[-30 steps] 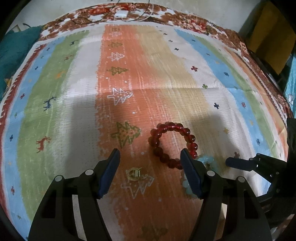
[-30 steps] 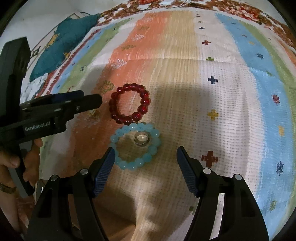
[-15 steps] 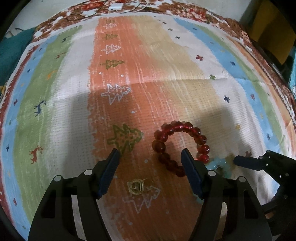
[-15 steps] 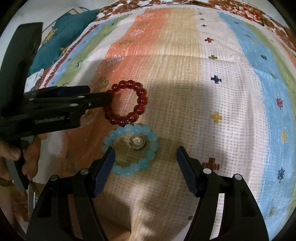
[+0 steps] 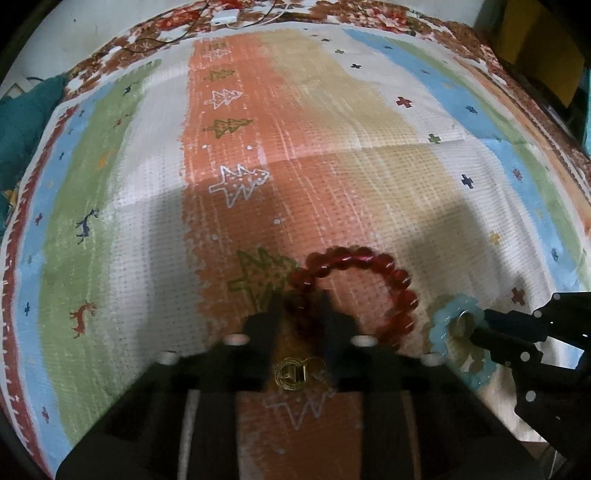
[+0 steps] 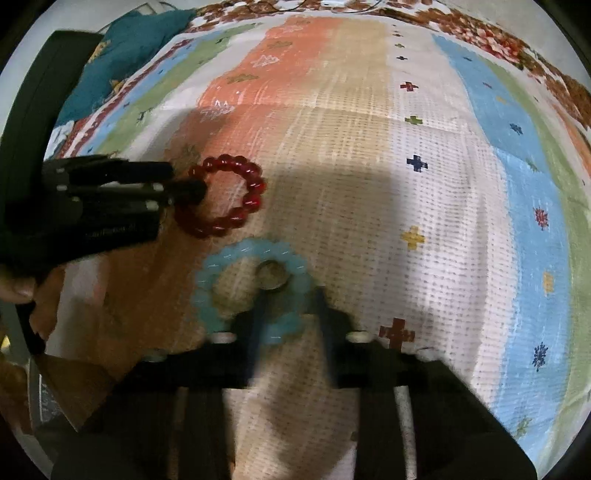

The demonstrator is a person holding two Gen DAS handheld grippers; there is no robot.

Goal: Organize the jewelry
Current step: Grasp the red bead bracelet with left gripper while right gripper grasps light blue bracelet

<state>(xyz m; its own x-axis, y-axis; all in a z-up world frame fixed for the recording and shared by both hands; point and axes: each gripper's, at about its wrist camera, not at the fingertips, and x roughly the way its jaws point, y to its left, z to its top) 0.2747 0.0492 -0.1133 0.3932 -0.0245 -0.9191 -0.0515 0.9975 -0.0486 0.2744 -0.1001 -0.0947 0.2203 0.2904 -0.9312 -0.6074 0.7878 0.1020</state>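
A red bead bracelet (image 5: 369, 256) lies on the striped blanket's orange band. My left gripper (image 5: 301, 304) is closing on its left side, with the beads pinched between the fingers. In the right wrist view the same gripper (image 6: 195, 190) grips the red bracelet (image 6: 255, 192) from the left. A pale blue bead bracelet (image 6: 229, 258) lies nearer, with a silver ring (image 6: 272, 277) inside its loop. My right gripper (image 6: 290, 306) is closing on its near right arc, with the beads between the pads. A gold ring-like trinket (image 5: 291, 374) lies under the left gripper's body.
The striped blanket (image 5: 332, 129) covers a bed. A teal cloth (image 5: 22, 122) lies at its far left, and a white charger with cables (image 5: 225, 16) at the far edge. Dark furniture (image 5: 535, 48) stands at the right. A person's hand (image 6: 22, 291) holds the left gripper.
Both grippers went from wide open to nearly shut. The left closed on the red bracelet's left side, the right on the blue bracelet's near arc. Both tilted slightly nearer the blanket.
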